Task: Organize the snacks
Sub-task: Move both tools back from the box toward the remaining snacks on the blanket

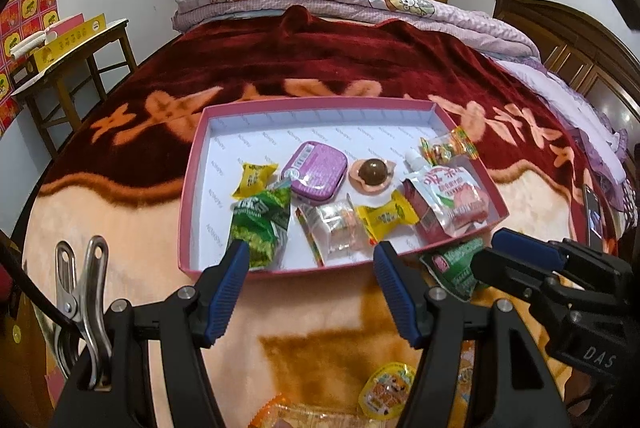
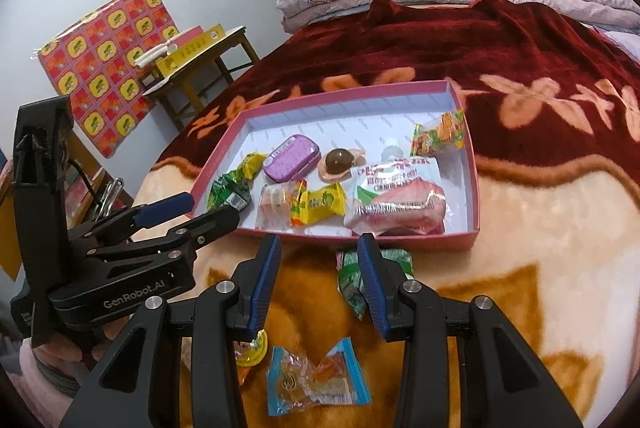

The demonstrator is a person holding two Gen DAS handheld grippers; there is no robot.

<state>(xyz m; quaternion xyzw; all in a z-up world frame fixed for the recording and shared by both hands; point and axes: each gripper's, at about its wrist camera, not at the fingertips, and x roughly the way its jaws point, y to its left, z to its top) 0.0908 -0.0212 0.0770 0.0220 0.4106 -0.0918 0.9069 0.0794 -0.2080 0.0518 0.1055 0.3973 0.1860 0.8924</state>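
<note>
blue-edged snack packet (image 2: 318,376) loose on bed beneath right hand-held gripper (image 2: 318,254), jaws wide, empty; green packet (image 2: 352,278) at its right pad, likely next for pink tray (image 2: 474,163). left hand-held gripper (image 1: 310,256) open, empty, at tray's near rim.

Left gripper (image 1: 312,268): black plastic frame, two fingers faced with ribbed blue pads (image 1: 228,292), round silver screws at the joints, white "GenRobot.AI" lettering on the housing, black cable, steel spring clip (image 1: 82,304) fastened to the frame.

Right gripper (image 2: 318,278): same black build, ribbed blue pads (image 2: 264,284), silver screws, white "DAS" marking.

Pink sleeve (image 2: 28,360) at the wrist.
</note>
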